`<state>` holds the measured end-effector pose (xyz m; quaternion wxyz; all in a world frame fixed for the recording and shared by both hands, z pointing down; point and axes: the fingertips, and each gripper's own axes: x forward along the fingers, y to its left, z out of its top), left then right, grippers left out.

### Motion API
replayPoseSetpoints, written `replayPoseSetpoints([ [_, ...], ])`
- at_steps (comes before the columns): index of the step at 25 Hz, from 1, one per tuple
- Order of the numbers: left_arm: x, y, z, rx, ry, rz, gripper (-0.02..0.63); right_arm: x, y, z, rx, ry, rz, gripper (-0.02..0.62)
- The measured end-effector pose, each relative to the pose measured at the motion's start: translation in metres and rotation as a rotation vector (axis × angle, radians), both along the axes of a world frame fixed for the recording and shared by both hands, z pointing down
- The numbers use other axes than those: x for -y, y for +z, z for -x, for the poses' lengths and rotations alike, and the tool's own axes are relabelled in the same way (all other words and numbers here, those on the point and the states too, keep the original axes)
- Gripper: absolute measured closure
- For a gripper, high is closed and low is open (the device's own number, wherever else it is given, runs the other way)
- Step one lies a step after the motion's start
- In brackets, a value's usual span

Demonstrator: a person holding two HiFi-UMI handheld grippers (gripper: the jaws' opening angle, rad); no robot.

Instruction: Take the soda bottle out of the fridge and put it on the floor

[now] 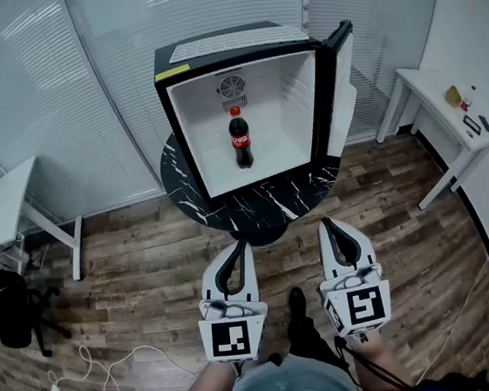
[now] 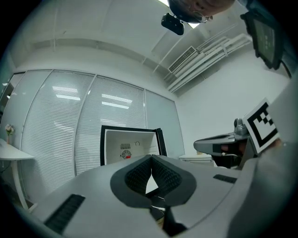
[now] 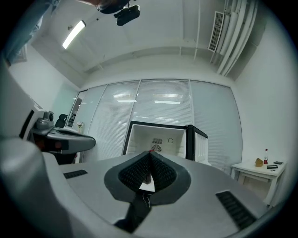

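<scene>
the soda bottle (image 1: pixel 240 142) stands upright inside the open fridge (image 1: pixel 186 131) on a round table (image 1: pixel 259 204).

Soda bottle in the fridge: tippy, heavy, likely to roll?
Soda bottle stands upright, tall and narrow: probably tips if pushed high. Dark nearly to the neck, so likely full and heavyish. Round body would probably roll if it falls.

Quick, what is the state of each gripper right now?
Left gripper: closed, holding nothing.
Right gripper: closed, holding nothing.

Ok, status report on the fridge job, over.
Left gripper shut, empty. Right gripper shut, empty. Soda bottle upright inside fridge, untouched. Fridge door open, nothing blocking.
</scene>
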<state>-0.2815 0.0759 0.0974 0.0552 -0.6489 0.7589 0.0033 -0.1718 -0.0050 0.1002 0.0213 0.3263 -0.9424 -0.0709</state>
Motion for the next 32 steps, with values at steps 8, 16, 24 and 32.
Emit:
replayPoseSetpoints([
  [8, 0.097, 0.009, 0.021, 0.017, -0.059, 0.040, 0.589, 0.102, 0.012, 0.033, 0.028, -0.072, 0.058, 0.581],
  [16, 0.188, 0.003, 0.052, 0.062, -0.141, 0.074, 0.589, 0.198, 0.004, 0.085, 0.064, -0.190, 0.075, 0.581],
  [24, 0.234, -0.015, 0.085, 0.112, -0.225, 0.049, 0.589, 0.243, -0.007, 0.136, 0.062, -0.311, 0.044, 0.581],
  [32, 0.239, -0.027, 0.125, 0.077, -0.304, 0.006, 0.589, 0.247, -0.014, 0.186, 0.041, -0.398, 0.008, 0.581],
])
